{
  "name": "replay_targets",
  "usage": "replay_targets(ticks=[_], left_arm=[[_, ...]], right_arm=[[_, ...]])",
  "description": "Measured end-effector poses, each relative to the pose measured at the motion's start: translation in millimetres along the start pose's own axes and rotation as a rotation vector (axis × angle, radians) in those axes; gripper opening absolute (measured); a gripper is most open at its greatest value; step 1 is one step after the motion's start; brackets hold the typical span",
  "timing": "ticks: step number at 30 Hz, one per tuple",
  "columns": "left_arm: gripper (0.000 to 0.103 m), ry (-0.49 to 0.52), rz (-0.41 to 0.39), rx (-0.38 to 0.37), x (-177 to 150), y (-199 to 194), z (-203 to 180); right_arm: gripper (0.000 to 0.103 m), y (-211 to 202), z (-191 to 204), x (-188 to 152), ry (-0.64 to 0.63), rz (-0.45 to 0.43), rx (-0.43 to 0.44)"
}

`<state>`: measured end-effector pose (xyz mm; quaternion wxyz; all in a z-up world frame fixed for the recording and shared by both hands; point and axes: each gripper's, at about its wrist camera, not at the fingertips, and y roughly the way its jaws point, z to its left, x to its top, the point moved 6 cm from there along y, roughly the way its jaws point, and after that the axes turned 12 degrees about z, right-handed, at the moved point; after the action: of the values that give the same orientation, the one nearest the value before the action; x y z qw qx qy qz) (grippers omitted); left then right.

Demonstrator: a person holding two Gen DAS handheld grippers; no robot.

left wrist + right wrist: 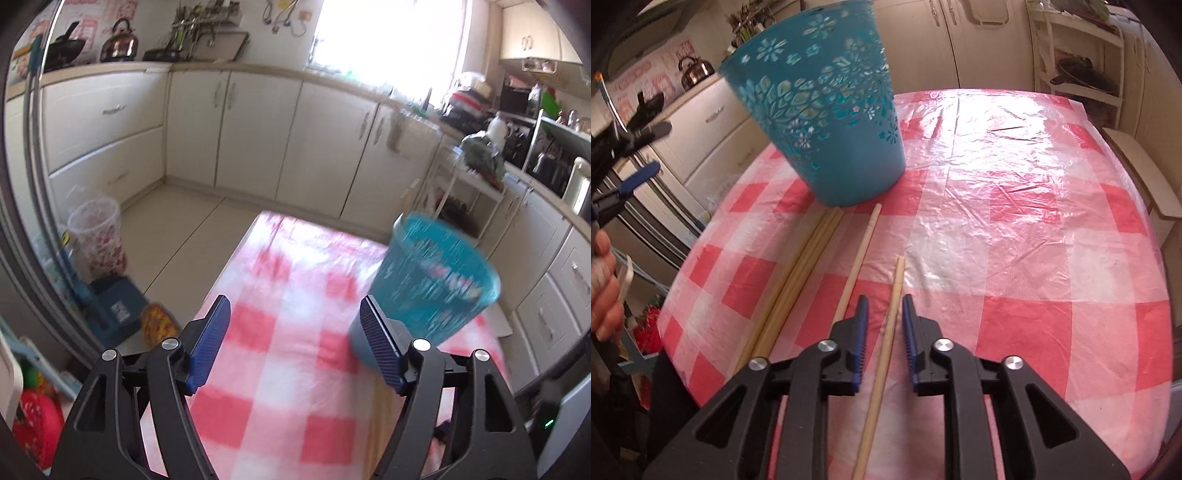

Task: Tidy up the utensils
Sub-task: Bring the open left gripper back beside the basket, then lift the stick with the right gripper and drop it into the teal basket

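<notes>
While our right gripper sits low over the checked tablecloth, its fingers are part-open and straddle one chopstick; the pads are near the stick but we see a gap on both sides, so not clamped yet. Just left of it lies a second single chopstick, flat on the cloth. Further left, a bundle of chopsticks lies together, touching each other, tips pointing toward the basket. Count in the bundle looks like three or four, we cannot tell exactly.

Beyond the stick tips stands the teal basket, upright on the table, rim up, seeming tilted by the lens. Inside not visible from either view, so we cannot tell if anything is already in it.

Our left gripper hangs above the table with fingers spread wide, holding nothing; the basket is just beside its right finger, blurred.

Judgement: early stage. All visible sticks are still on the cloth, none seen in the basket. Left to do: close on this stick, drop it in, repeat for the rest.
</notes>
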<state>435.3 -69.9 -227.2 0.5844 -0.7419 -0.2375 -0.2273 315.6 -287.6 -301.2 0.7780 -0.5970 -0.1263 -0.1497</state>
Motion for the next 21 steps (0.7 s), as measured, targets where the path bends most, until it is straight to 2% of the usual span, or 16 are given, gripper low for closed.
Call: replay_targets(ticks=[3, 6, 10, 13, 16, 21], left_arm=[[0.069, -0.041, 0.066, 0.008, -24, 16, 20], [0.069, -0.037, 0.093, 0.019, -38, 21, 26], [0.070, -0.002, 0.079, 0.037, -49, 18, 25], [0.072, -0.001, 0.091, 0.048, -56, 24, 28], [0.072, -0.029, 0.115, 0.044, -61, 32, 35], [0.072, -0.063, 0.137, 0.049, -63, 46, 47]], right_arm=[[0.021, -1, 7, -7, -0.056, 0.021, -0.097], [0.019, 3, 15, -7, -0.130, 0.044, -0.203], [0.010, 7, 18, -5, -0.155, 0.053, -0.234], [0.006, 6, 11, -4, -0.088, 0.040, -0.188], [0.006, -1, -1, -4, 0.018, 0.019, -0.089], [0.006, -35, -14, 5, 0.125, -0.082, 0.044]])
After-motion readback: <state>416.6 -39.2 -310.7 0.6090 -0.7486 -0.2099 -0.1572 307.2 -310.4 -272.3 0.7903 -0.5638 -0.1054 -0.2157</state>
